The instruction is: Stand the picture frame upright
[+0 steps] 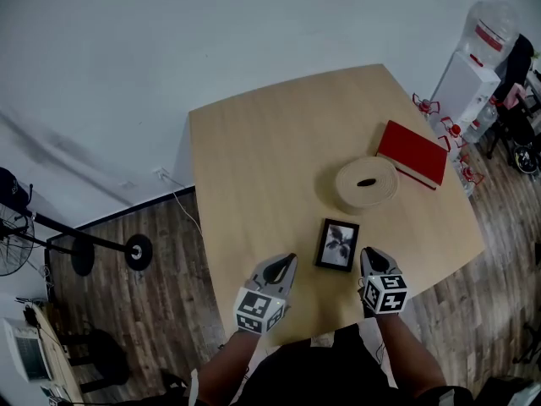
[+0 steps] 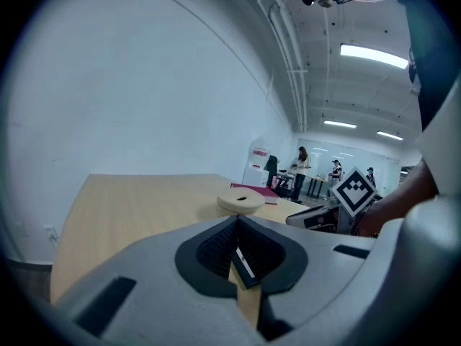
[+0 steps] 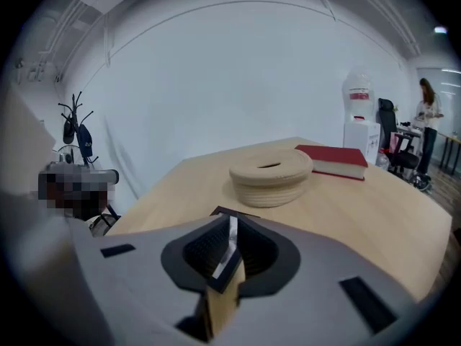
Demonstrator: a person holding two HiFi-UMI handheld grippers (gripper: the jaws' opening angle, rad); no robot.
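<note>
A small black picture frame with a leaf print lies flat on the wooden table, near its front edge. My left gripper is shut and empty, just left of the frame and apart from it. My right gripper is shut and empty too, close beside the frame's right edge. In the right gripper view the closed jaws point over a dark corner of the frame. In the left gripper view the left gripper has its jaws together, and the right gripper's marker cube shows at right.
A round woven beige disc sits just beyond the frame, with a red book behind it to the right. A water dispenser stands off the table's far right corner. A fan stand is on the floor to the left.
</note>
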